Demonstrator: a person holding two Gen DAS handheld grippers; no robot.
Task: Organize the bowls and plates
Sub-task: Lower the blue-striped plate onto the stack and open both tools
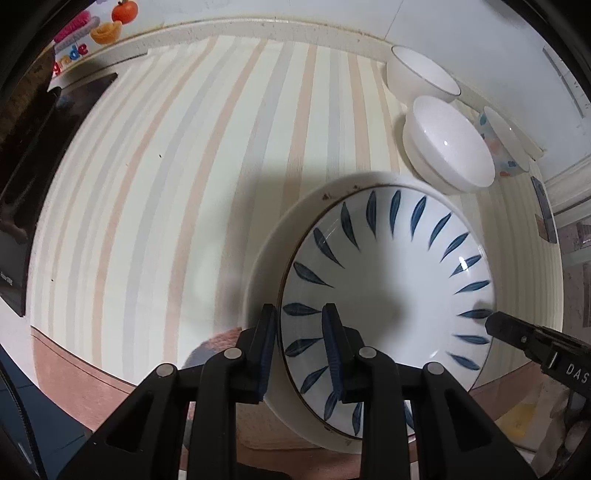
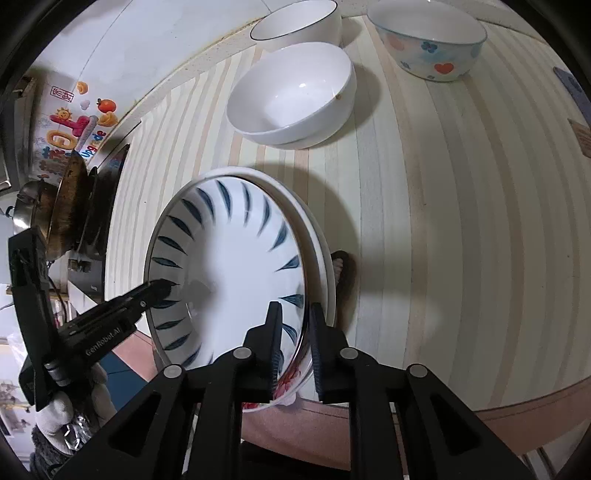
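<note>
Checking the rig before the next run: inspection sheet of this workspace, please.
Surface: striped cloth covering the counter.
Job's things: blue-leaf plate stacked over a white plate; behind them two nested white bowls, a dark-rimmed white bowl and a heart-patterned bowl.
Clutter: wok beside the cloth.
Grippers: left claw clamped on the blue-leaf plate's rim; right claw on the opposite rim, apparently clamped.
Cables: nothing seen.
Surroundings: white tiled wall with colourful stickers.
</note>
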